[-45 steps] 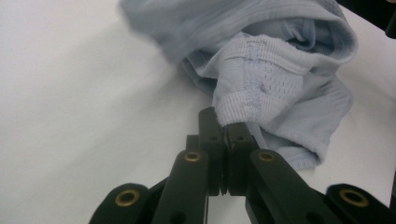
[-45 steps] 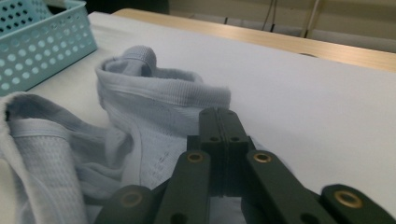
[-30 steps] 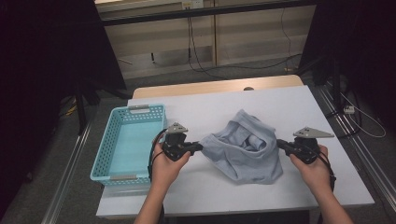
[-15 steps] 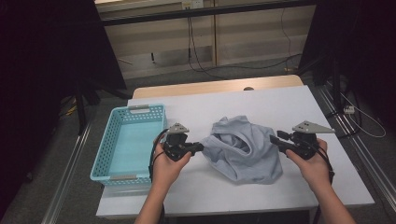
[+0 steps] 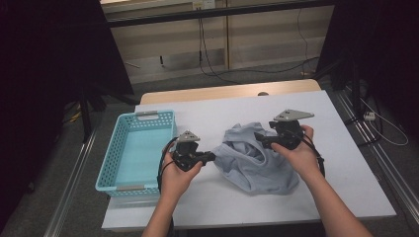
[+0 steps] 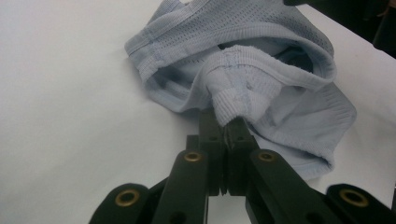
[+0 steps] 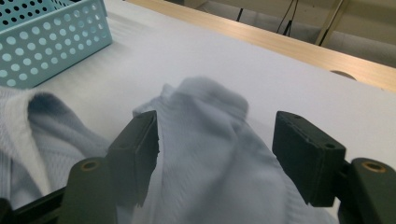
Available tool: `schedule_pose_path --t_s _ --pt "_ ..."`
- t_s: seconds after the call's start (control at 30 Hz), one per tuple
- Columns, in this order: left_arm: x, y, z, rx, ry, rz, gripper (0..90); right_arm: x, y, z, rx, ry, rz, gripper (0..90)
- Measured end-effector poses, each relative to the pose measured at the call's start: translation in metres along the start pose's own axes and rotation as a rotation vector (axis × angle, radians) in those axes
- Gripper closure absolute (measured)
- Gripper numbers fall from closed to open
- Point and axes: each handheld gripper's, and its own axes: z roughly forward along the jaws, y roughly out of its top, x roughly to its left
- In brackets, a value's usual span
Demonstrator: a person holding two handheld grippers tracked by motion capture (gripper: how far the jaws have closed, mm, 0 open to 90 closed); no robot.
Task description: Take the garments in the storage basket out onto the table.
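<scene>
High view: a crumpled pale-blue garment lies near the middle of the white bench, with a light-blue basket by the left edge. The left gripper meets the garment's left side; the right gripper hangs over its upper right part.

Left gripper view: the fingers are clamped tight on a ribbed hem of the garment.

Right gripper view: the fingers stand apart, having just been opening, with a hump of garment between them, unpressed. The basket sits beyond.
</scene>
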Motion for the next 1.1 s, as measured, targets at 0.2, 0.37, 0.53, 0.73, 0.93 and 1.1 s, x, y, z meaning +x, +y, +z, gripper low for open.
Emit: schedule_pose_path --t_s 0.2,0.37,0.53,0.73,0.93,1.1 --pt "-0.001 -0.001 -0.002 -0.001 0.001 0.002 88.6 0.007 0.019 0.021 0.032 0.009 -0.05 30.9" --pt "0.0 -0.003 -0.002 0.004 0.0 0.003 88.6 0.009 0.031 0.036 0.061 0.001 -0.077 30.5" --pt "0.001 -0.003 -0.003 0.007 0.003 0.002 88.6 0.015 0.028 0.049 0.099 0.017 -0.114 53.9" --pt "0.002 -0.004 -0.004 0.006 0.013 -0.001 88.6 0.014 0.015 0.039 0.12 0.107 -0.105 84.3" --pt "0.006 -0.004 -0.01 -0.008 0.036 -0.007 88.7 -0.009 -0.005 0.003 0.033 0.08 -0.016 85.6" --pt "0.011 -0.004 -0.016 -0.03 0.065 -0.017 88.7 -0.026 -0.028 -0.027 -0.009 0.046 0.046 85.9"
